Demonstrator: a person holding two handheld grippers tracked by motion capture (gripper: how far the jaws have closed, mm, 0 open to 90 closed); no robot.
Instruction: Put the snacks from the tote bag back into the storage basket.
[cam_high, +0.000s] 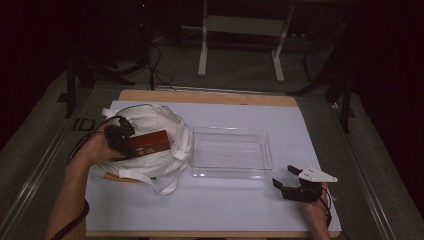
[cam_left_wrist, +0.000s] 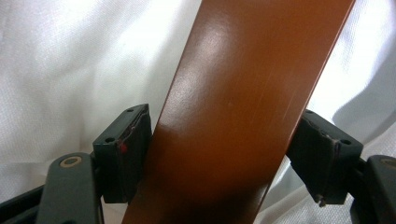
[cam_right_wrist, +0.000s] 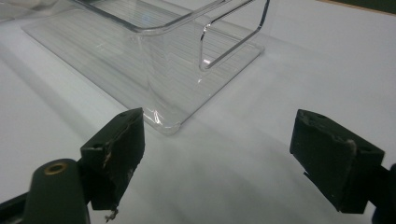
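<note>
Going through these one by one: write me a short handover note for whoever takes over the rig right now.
Left tongs: closed on the brown box, a pad against each long side, over the white cloth bag.
Right tongs: open, holding nothing, low over the table by the near right corner of the clear tray.
Done: box gripped at the bag.
Left: the tray holds no item yet; probably carry the box over and set it in the tray, though that is a guess.
</note>
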